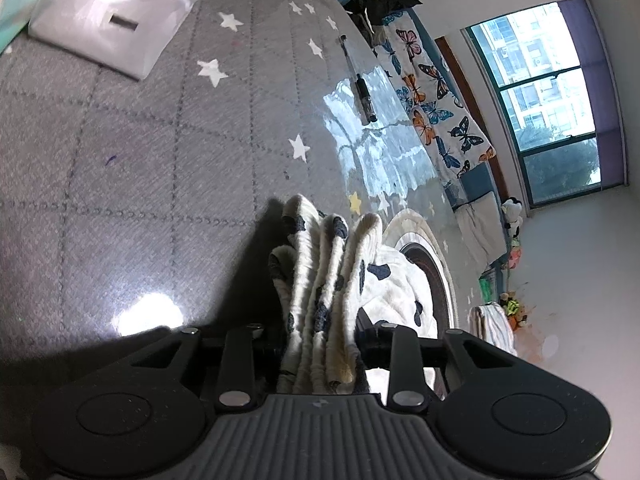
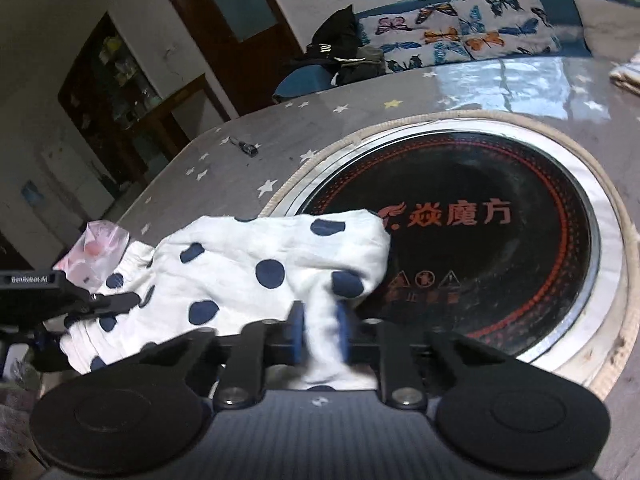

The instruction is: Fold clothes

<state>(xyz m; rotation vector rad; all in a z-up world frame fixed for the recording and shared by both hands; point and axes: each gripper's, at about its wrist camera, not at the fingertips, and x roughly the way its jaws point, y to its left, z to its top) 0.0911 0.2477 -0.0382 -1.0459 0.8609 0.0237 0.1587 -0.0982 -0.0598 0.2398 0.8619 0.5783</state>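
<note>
A white garment with navy dots (image 2: pixel 240 264) lies across the grey star-print table (image 2: pixel 240 160), one end over the round black cooktop (image 2: pixel 480 240). My right gripper (image 2: pixel 320 332) is shut on a bunched edge of it, with the cloth squeezed between the blue pads (image 2: pixel 297 332). In the left wrist view the garment (image 1: pixel 324 280) rises in thick ribbed folds out of my left gripper (image 1: pixel 320 344), which is shut on it. The right wrist view shows that gripper's black finger (image 2: pixel 116 302) at the garment's left end.
A pen (image 1: pixel 362 92) and a white box (image 1: pixel 108 20) lie further out on the table. A clear plastic bag (image 2: pixel 100 248) sits behind the garment. A sofa with butterfly cushions (image 2: pixel 460 36) and dark clothes (image 2: pixel 340 48) lines the far edge.
</note>
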